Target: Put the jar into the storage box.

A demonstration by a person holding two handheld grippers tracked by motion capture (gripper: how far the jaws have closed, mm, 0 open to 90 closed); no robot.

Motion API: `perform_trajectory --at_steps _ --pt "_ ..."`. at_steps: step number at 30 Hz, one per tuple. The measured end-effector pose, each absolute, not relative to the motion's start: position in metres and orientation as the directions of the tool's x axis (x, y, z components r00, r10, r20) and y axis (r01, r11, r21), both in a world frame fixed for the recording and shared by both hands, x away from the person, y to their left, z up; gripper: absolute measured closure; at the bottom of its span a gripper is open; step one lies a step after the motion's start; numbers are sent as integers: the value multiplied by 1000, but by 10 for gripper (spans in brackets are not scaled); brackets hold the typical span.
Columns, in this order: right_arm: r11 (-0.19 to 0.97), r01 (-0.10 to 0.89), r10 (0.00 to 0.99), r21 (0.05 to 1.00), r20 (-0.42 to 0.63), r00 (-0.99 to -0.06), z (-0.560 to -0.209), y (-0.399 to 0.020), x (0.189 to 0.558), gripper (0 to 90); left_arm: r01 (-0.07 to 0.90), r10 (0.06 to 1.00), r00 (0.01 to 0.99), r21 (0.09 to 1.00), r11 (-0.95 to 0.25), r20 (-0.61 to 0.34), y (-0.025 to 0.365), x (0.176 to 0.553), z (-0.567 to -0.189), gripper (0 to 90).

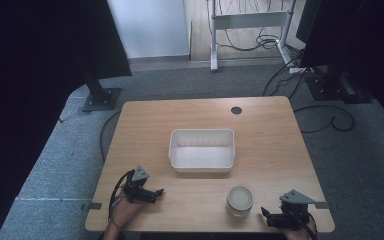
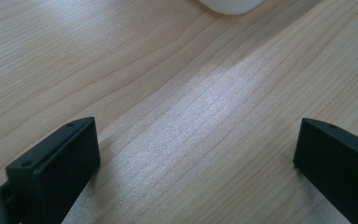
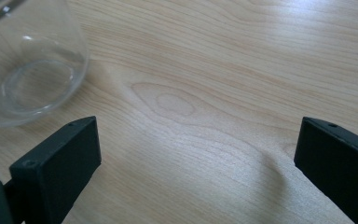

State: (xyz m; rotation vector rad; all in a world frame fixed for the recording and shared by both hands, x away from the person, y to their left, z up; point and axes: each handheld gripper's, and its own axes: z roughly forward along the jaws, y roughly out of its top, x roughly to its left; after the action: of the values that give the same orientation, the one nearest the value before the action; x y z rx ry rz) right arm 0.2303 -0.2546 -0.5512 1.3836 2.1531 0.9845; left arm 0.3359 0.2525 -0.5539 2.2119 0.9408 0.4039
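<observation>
1. High view: glass jar [image 1: 240, 201] stands near the front edge of the table [image 1: 270, 130], just left of the right gripper [image 1: 267, 214]; white tub [image 1: 201, 150] mid-table; left gripper [image 1: 156, 192] front-left.
2. Left gripper view: jaws wide apart over bare wood, nothing between.
3. Right gripper view: jaws wide apart; jar at upper left, outside them.

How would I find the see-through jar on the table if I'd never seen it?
Start at the wooden table and find the white rectangular plastic tub in its middle. Come toward the near edge, a little right: the small round clear glass jar stands there, beside the right gripper. It is the one round, see-through thing.
</observation>
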Motion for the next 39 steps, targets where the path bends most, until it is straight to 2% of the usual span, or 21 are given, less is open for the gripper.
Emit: perform_trajectory --at_steps 15,39 --pt "237 620 887 748 93 -452 -539 -253 223 17 510 725 689 700 -499 15 252 336 -554 0" --pt "297 534 816 792 80 -573 -513 -223 211 19 510 725 689 700 -499 15 252 336 -554 0"
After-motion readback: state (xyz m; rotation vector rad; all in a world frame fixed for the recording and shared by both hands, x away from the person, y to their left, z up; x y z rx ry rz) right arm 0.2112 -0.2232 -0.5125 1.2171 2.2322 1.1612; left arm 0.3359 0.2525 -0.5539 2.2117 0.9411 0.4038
